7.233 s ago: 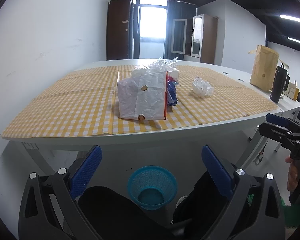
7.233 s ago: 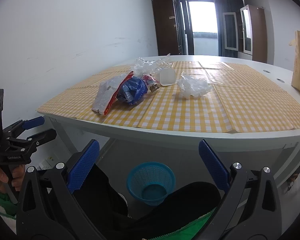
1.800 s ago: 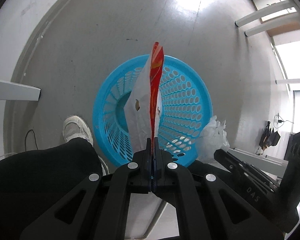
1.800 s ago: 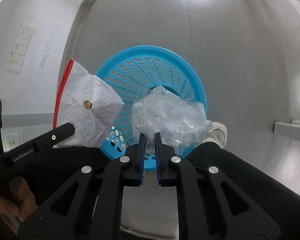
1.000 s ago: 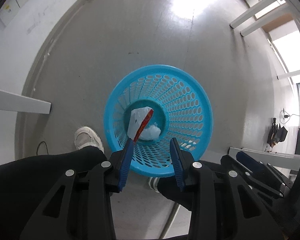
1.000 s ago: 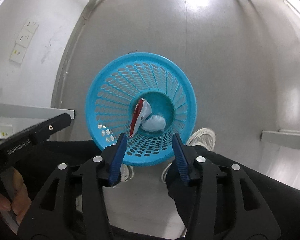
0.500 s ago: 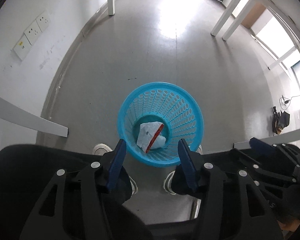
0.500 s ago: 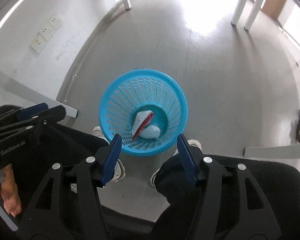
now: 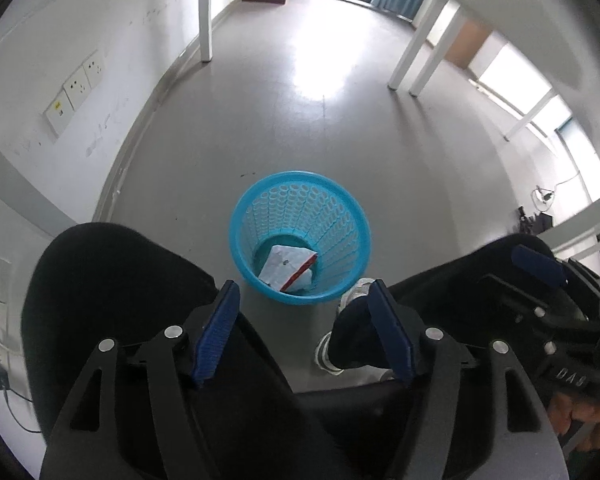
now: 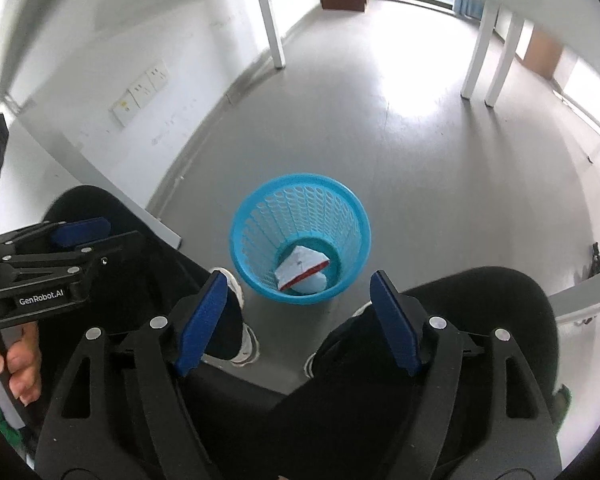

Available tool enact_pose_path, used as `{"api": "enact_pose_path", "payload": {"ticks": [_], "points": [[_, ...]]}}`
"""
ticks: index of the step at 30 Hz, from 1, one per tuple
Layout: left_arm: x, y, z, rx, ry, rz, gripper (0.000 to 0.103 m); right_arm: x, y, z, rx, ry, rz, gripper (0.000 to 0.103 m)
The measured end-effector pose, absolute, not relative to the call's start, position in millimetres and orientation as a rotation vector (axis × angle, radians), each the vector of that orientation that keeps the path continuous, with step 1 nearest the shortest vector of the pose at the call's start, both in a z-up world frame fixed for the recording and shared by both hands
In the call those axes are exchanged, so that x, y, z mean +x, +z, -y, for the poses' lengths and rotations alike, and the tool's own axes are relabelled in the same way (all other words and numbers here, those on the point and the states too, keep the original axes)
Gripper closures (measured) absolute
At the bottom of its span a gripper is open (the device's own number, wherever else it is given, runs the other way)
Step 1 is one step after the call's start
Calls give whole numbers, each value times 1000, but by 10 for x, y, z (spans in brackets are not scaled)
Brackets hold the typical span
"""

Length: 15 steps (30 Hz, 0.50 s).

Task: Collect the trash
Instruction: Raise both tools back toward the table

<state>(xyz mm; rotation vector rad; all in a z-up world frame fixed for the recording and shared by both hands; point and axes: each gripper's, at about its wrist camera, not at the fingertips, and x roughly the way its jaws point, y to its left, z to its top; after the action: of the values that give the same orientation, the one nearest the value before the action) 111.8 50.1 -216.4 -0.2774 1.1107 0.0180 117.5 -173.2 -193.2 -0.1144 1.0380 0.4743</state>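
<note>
Left-wrist view: your left gripper (image 9: 302,330) hangs above the blue basket (image 9: 242,216) on the grey floor (image 9: 300,120), jaws spreading apart with nothing between the blue pads. Right-wrist view confirms the same of your right gripper (image 10: 298,320): jaws opening, no item held, basket below and clear of the tips.

Finding 1: 2 pieces lie at the bottom of the basket, a white crumpled bag with a red edge (image 9: 286,266) and a pale plastic wad (image 10: 312,283) just beside it, partly under the bag.

Finding 2: no litter shows on the floor around the basket.

Finding 3: the table top is out of both views, so whether more trash waits there cannot be told. Judged on this evidence, 1 deposit is complete; treat the task as unfinished until you check the table.
</note>
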Motion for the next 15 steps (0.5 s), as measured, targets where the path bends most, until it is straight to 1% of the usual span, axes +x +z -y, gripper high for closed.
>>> {"api": "enact_pose_path", "payload": {"ticks": [3, 8, 10, 12, 13, 15], "points": [[951, -1987, -513, -271, 3, -1060, 32, 988, -1711, 1836, -108, 484, -969, 26], [670, -1598, -485, -249, -34, -955, 31, 668, -1317, 2018, -84, 488, -856, 25], [548, -1400, -448, -206, -43, -890, 26, 546, -1130, 2069, -75, 489, -804, 23], [458, -1207, -440, -173, -50, -825, 11, 464, -938, 2090, -62, 494, -755, 18], [414, -1127, -447, -163, -45, -794, 9, 429, -834, 2098, -58, 496, -730, 17], [352, -967, -490, -148, -29, -740, 7, 394, -651, 2104, -41, 512, -703, 14]]}}
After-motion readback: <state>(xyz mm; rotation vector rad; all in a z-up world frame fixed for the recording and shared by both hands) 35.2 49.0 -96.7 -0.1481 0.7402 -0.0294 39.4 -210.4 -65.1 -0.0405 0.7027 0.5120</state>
